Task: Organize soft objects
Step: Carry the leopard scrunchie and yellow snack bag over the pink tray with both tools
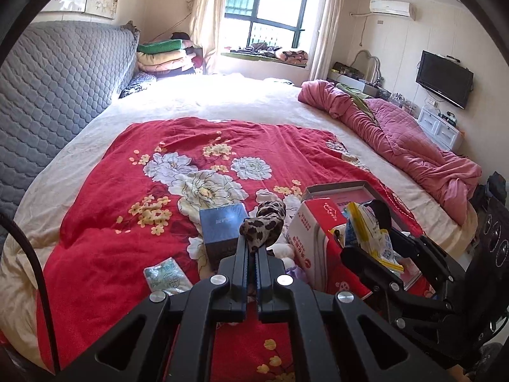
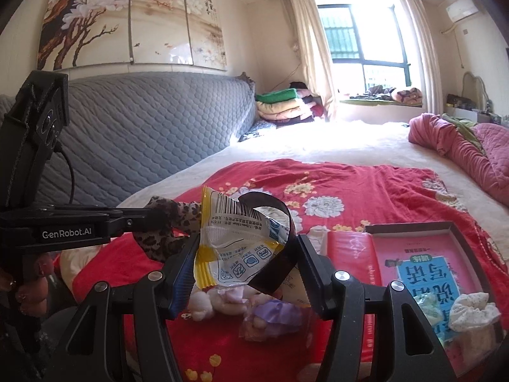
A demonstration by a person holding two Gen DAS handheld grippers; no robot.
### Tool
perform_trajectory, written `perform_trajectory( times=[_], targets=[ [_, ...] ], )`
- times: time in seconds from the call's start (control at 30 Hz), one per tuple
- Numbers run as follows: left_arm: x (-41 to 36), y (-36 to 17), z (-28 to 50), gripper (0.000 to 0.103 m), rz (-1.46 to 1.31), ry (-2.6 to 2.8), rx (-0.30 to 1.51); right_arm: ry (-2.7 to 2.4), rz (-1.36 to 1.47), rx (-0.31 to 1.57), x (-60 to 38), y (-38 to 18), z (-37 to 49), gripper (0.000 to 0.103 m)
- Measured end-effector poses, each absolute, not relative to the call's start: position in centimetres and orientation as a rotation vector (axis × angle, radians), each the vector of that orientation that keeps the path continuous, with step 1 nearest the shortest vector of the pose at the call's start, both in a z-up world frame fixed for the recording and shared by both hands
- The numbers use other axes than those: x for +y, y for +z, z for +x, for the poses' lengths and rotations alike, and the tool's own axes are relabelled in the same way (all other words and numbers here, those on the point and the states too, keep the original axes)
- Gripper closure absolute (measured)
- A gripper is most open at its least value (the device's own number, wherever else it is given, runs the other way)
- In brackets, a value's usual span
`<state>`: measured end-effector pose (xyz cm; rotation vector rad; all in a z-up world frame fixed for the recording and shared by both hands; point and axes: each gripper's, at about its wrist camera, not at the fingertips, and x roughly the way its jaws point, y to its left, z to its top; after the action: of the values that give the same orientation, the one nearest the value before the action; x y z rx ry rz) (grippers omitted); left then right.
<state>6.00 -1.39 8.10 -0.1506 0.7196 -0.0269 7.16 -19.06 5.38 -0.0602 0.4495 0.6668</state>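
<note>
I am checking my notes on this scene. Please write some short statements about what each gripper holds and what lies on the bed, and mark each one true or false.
1. The left gripper is shut on the leopard-print cloth. True.
2. The right gripper holds nothing. False: a plastic packet and a dark band sit between its jaws.
3. The red floral blanket lies spread on the bed. True.
4. The open red box is closed with a lid. False: it is open, with a white scrunchie inside.
5. The pink quilt lies bunched at the bed's edge. True.

scrunchie (image 1: 264,226): leopard print | wrapper (image 2: 235,248): white, yellow | blanket (image 1: 133,175): red floral, possibly peonies
</note>
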Motion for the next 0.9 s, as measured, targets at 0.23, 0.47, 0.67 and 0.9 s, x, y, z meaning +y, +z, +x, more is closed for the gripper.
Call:
perform_trajectory(
  times=[0.23,0.47,0.67,0.9],
  targets=[
    [-5.3,9.2,7.4,0.1,-0.103,-0.081,0.717,0.583,-0.036,0.414,-21.9,6.5,7.8,0.042],
    [-8.8,10.1,9.0,0.1,-0.063,-0.133,0.712,0.482,0.005,0.397,-25.3,7.2,8.3,0.042],
    [-11.6,10.6,10.2,0.1,-0.031,-0.167,0.705,0.402,0.056,0.384,-28.7,7.6,8.9,0.042],
    [-14.6,10.6,11.4,0.1,0.001,-0.209,0.711,0.321,0.102,0.381,-31.9,7.7,9.5,0.042]
  ],
)
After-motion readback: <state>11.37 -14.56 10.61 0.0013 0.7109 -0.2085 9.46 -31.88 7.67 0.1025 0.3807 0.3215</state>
